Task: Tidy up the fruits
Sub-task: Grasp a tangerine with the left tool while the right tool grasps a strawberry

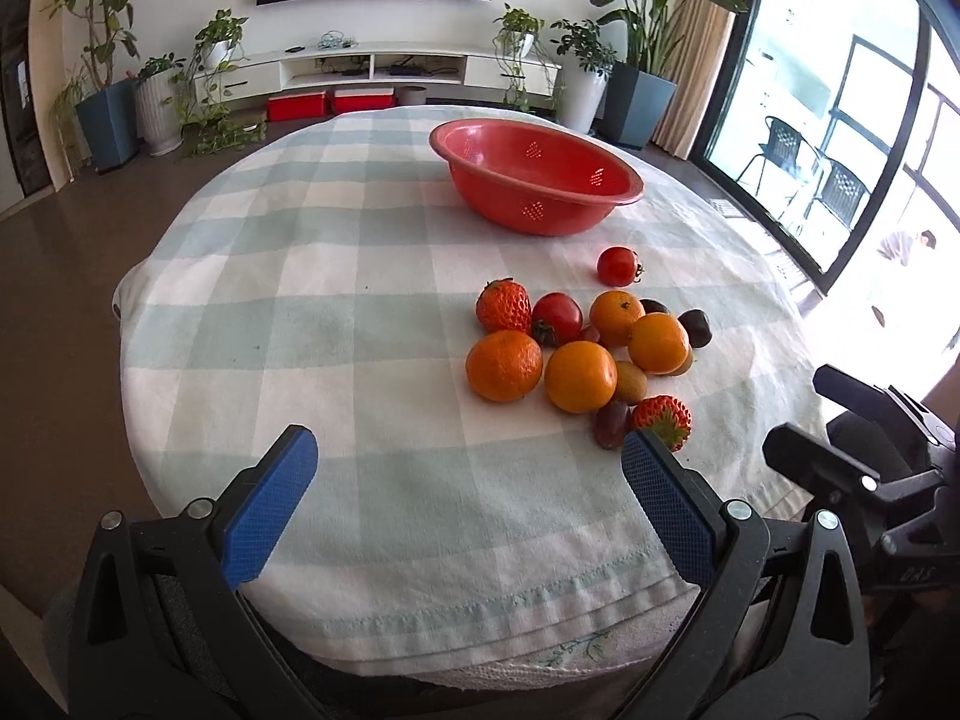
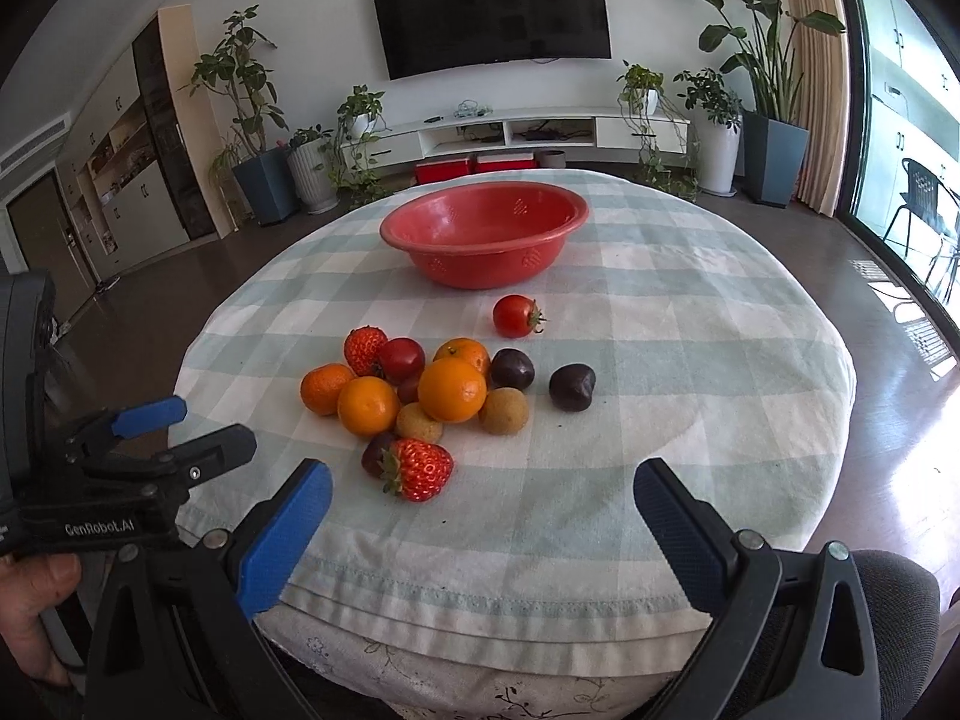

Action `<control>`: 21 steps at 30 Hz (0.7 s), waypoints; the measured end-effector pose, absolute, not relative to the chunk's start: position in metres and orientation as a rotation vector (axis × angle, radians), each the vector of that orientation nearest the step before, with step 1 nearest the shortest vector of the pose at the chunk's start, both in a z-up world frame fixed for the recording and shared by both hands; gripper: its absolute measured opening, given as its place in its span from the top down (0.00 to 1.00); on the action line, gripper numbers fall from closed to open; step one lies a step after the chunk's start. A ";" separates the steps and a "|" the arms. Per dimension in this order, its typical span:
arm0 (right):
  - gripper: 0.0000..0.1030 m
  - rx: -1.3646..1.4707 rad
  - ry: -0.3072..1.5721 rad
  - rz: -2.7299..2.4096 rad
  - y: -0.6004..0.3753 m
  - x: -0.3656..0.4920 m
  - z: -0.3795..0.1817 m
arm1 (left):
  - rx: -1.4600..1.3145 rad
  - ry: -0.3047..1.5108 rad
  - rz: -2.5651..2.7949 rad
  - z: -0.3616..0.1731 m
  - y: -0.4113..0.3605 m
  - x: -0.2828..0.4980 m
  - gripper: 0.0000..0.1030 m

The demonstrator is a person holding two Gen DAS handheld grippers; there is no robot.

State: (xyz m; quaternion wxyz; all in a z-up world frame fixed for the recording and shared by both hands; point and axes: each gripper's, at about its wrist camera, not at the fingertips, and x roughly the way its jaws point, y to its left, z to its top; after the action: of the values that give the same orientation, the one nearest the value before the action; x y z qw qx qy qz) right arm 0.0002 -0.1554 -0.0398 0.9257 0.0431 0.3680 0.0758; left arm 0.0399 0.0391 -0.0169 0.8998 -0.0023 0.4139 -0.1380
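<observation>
A red colander bowl (image 1: 534, 180) (image 2: 483, 234) stands empty at the far side of a round table with a checked cloth (image 1: 336, 312) (image 2: 690, 360). A pile of fruit lies in front of it: several oranges (image 1: 504, 365) (image 2: 452, 390), strawberries (image 1: 663, 420) (image 2: 418, 468), tomatoes (image 1: 617, 266) (image 2: 515, 315), dark plums (image 2: 572, 386) and small brown fruits (image 2: 504, 411). My left gripper (image 1: 468, 450) is open and empty near the table's front edge, left of the pile. My right gripper (image 2: 483, 483) is open and empty, just in front of the near strawberry.
The other gripper shows at the side of each view, the right one (image 1: 870, 450) and the left one (image 2: 150, 438). Beyond the table are a TV cabinet (image 2: 540, 132), potted plants (image 1: 108, 114) and a glass door (image 1: 840, 120).
</observation>
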 end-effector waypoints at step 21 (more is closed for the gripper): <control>0.42 -0.031 0.908 0.320 -0.124 0.055 -0.083 | 0.313 0.991 -0.729 -0.044 0.019 0.120 0.29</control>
State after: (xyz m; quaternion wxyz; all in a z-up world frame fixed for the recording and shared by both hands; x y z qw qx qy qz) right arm 0.0548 -0.1245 -0.0830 0.8862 -0.0150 0.4366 0.1541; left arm 0.1197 0.0189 -0.0445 0.8053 0.1461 0.4627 -0.3406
